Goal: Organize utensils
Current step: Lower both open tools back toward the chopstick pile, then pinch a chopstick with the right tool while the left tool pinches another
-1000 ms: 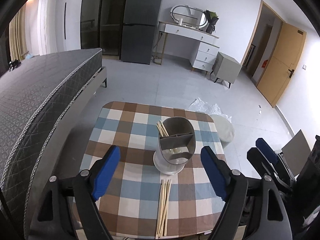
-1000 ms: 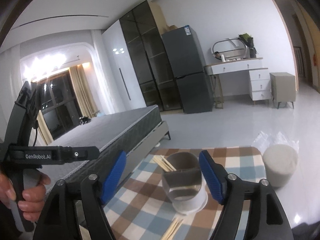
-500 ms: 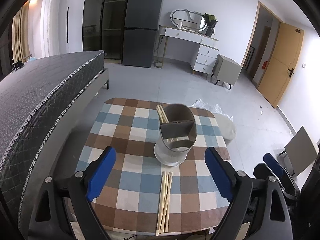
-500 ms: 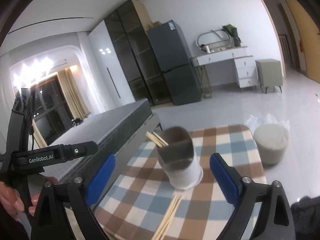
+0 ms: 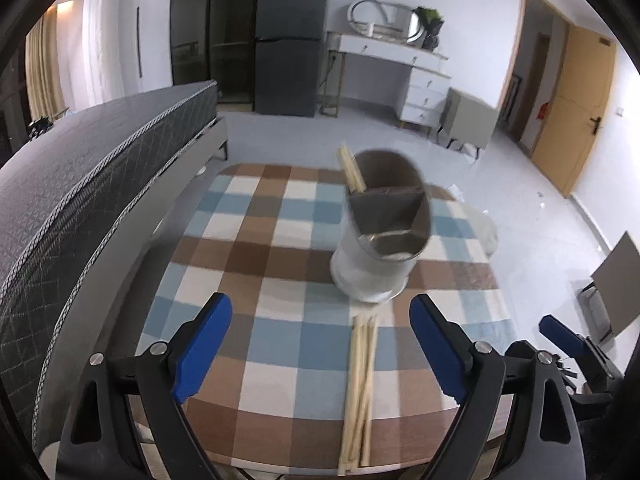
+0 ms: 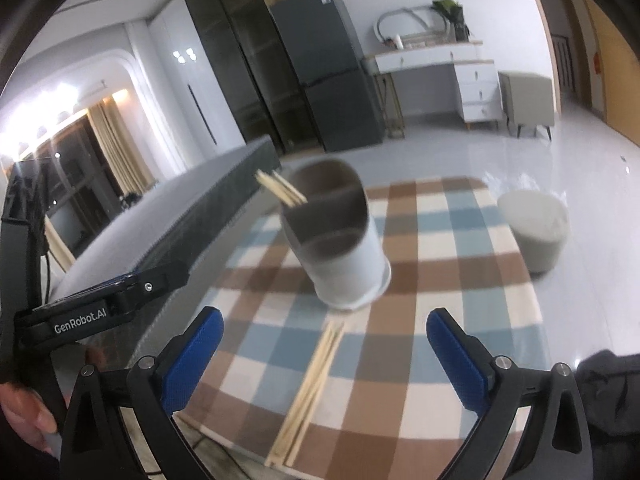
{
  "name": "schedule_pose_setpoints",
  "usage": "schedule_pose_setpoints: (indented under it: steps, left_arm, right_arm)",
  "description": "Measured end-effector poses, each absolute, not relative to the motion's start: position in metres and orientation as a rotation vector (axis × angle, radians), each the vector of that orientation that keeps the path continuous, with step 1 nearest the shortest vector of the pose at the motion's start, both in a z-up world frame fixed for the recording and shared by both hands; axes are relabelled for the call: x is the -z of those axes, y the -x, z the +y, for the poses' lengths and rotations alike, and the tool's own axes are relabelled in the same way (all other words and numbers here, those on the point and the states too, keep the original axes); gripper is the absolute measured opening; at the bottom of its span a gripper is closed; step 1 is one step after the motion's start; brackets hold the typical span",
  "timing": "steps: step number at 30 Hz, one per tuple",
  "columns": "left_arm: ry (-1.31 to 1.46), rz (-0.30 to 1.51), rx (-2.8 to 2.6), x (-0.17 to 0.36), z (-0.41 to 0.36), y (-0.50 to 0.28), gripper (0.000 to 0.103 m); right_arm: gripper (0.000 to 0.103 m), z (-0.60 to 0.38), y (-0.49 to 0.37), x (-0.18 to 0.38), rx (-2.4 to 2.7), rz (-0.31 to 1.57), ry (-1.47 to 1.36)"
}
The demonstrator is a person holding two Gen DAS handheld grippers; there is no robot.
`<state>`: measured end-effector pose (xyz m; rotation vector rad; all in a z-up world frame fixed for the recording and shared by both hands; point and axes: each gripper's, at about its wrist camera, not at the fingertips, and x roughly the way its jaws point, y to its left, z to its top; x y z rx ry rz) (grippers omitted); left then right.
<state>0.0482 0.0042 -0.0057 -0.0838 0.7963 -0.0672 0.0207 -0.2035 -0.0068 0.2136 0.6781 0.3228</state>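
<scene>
Both tools gape empty, right tool (image 6: 324,344) still widening; chopsticks (image 6: 310,384) lie between its jaws

The left gripper (image 5: 320,348) fills the lower frame, jaws spread wide, nothing between them. The right gripper (image 6: 324,354), lower frame, is opening, empty. A hand (image 6: 24,416) shows lower left.

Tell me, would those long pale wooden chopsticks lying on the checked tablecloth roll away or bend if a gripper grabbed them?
The long pale wooden chopsticks look thin and straight, so they are probably stiff and light. Lying loose in a bundle on the checked tablecloth, they may scatter or roll when nudged. Being so slim, one could slip between wide pads.
</scene>
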Motion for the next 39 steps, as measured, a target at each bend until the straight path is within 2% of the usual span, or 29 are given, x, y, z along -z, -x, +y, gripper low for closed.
schedule_pose_setpoints:
  steps: [5, 8, 11, 13, 16, 20, 22, 26, 29, 32, 37, 39]
  left_arm:
    - [0.104, 0.843, 0.037, 0.024, 0.016, -0.057, 0.087]
    - [0.132, 0.885, -0.009, 0.032, 0.027, -0.064, 0.087]
    - [0.17, 0.927, -0.036, 0.039, 0.035, -0.071, 0.087]
    - [0.197, 0.947, -0.04, 0.041, 0.038, -0.074, 0.087]
    - [0.206, 0.971, -0.055, 0.043, 0.041, -0.077, 0.087]
    - [0.271, 1.017, -0.066, 0.047, 0.052, -0.081, 0.087]
    - [0.307, 1.033, -0.074, 0.049, 0.058, -0.082, 0.087]
    - [0.357, 1.055, -0.074, 0.05, 0.065, -0.084, 0.087]
    - [0.358, 1.06, -0.072, 0.049, 0.064, -0.084, 0.087]
    - [0.37, 1.066, -0.068, 0.05, 0.066, -0.084, 0.087]
    - [0.377, 1.071, -0.067, 0.051, 0.067, -0.086, 0.087]
    - [0.377, 1.072, -0.069, 0.051, 0.067, -0.086, 0.087]
  right_arm:
    - [0.102, -0.197, -0.041, 0.038, -0.314, 0.829, -0.195]
    - [0.098, -0.193, -0.056, 0.061, -0.325, 0.943, -0.204]
    - [0.083, -0.186, -0.071, 0.081, -0.335, 1.033, -0.201]
    - [0.067, -0.181, -0.08, 0.094, -0.34, 1.086, -0.193]
    - [0.053, -0.17, -0.094, 0.112, -0.345, 1.164, -0.165]
    - [0.045, -0.16, -0.112, 0.125, -0.344, 1.203, -0.151]
    - [0.037, -0.158, -0.12, 0.126, -0.352, 1.209, -0.165]
    - [0.031, -0.15, -0.138, 0.133, -0.34, 1.245, -0.155]
    - [0.02, -0.146, -0.145, 0.138, -0.312, 1.275, -0.127]
    - [0.018, -0.142, -0.15, 0.14, -0.296, 1.275, -0.109]
    - [0.005, -0.131, -0.149, 0.139, -0.261, 1.261, -0.034]
    - [0.005, -0.13, -0.147, 0.138, -0.257, 1.252, -0.038]
